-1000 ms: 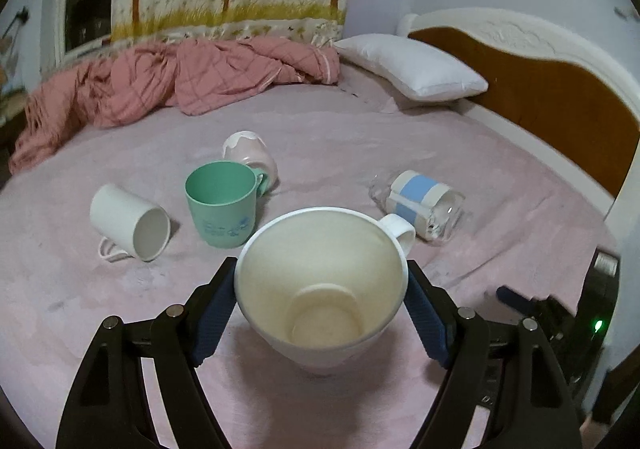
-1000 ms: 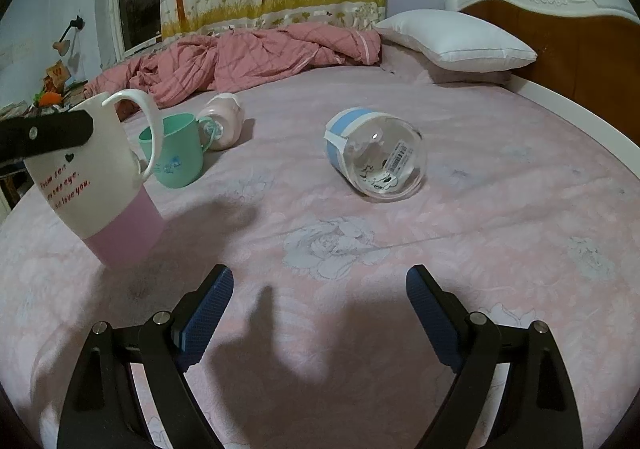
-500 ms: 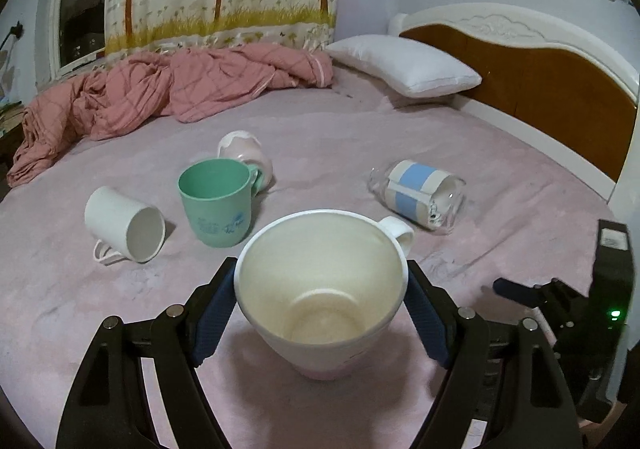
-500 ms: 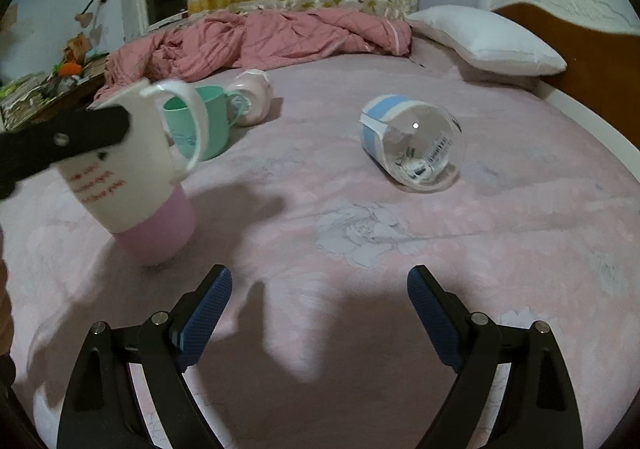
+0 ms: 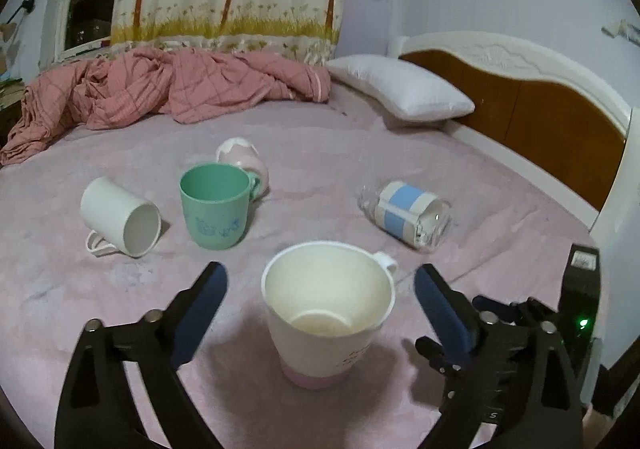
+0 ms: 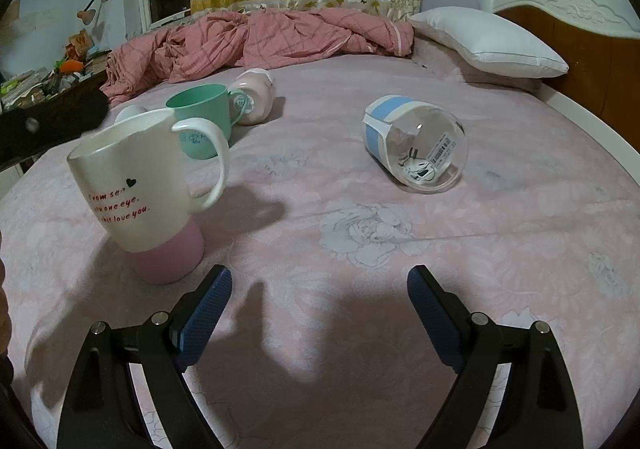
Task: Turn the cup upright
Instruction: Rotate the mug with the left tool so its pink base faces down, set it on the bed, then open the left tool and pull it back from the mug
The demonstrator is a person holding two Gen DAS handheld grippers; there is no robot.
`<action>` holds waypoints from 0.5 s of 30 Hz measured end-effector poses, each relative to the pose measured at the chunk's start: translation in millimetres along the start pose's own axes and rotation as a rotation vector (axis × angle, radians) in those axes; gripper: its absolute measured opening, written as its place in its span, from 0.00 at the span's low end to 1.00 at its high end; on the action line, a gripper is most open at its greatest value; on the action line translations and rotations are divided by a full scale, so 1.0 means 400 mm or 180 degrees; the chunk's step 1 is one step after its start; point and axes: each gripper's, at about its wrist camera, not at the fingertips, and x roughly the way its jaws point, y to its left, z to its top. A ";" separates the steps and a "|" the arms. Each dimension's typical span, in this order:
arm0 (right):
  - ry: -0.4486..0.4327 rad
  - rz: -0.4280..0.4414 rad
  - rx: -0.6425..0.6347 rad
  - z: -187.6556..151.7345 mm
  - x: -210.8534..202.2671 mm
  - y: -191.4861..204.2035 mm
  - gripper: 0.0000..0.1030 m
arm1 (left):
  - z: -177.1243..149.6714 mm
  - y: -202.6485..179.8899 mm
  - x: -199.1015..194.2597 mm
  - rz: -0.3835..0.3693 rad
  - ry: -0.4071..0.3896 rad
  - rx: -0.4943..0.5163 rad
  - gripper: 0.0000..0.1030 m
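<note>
A white mug with a pink base (image 5: pixel 328 313) stands upright on the pink bed sheet (image 5: pixel 360 153), between the fingers of my open left gripper (image 5: pixel 320 285), which do not touch it. It also shows in the right wrist view (image 6: pixel 148 189) with red lettering. My right gripper (image 6: pixel 319 301) is open and empty above the sheet. A clear glass cup with a blue band (image 6: pixel 416 143) lies on its side; it also shows in the left wrist view (image 5: pixel 408 215). A white mug (image 5: pixel 120 215) and a pink cup (image 5: pixel 242 157) lie on their sides.
A green cup (image 5: pixel 216 205) stands upright behind the white-and-pink mug. A rumpled pink blanket (image 5: pixel 160 89) and a white pillow (image 5: pixel 400 93) lie at the far side. A wooden headboard (image 5: pixel 540 117) runs along the right. A cluttered shelf (image 6: pixel 44 77) is at far left.
My left gripper has opened and let go of the white-and-pink mug, which now stands on the sheet, and has drawn back a little. The right gripper has shifted slightly.
</note>
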 end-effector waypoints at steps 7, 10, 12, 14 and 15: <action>-0.0063 0.0026 -0.0012 -0.002 -0.006 0.003 0.88 | -0.002 0.007 -0.071 0.0156 -0.0317 0.0160 1.00; -0.0103 0.0024 -0.0040 -0.001 -0.014 0.009 0.88 | -0.008 0.028 -0.082 0.0106 -0.0249 0.0074 1.00; -0.0135 0.0017 -0.0065 -0.001 -0.020 0.012 0.88 | -0.019 0.044 -0.093 0.0120 -0.0259 0.0006 1.00; -0.0170 0.0019 -0.0088 0.000 -0.027 0.014 0.88 | -0.036 0.057 -0.109 0.0167 -0.0284 0.0011 1.00; -0.0196 0.0021 -0.0109 -0.001 -0.032 0.017 0.88 | -0.048 0.065 -0.118 0.0192 -0.0303 0.0014 1.00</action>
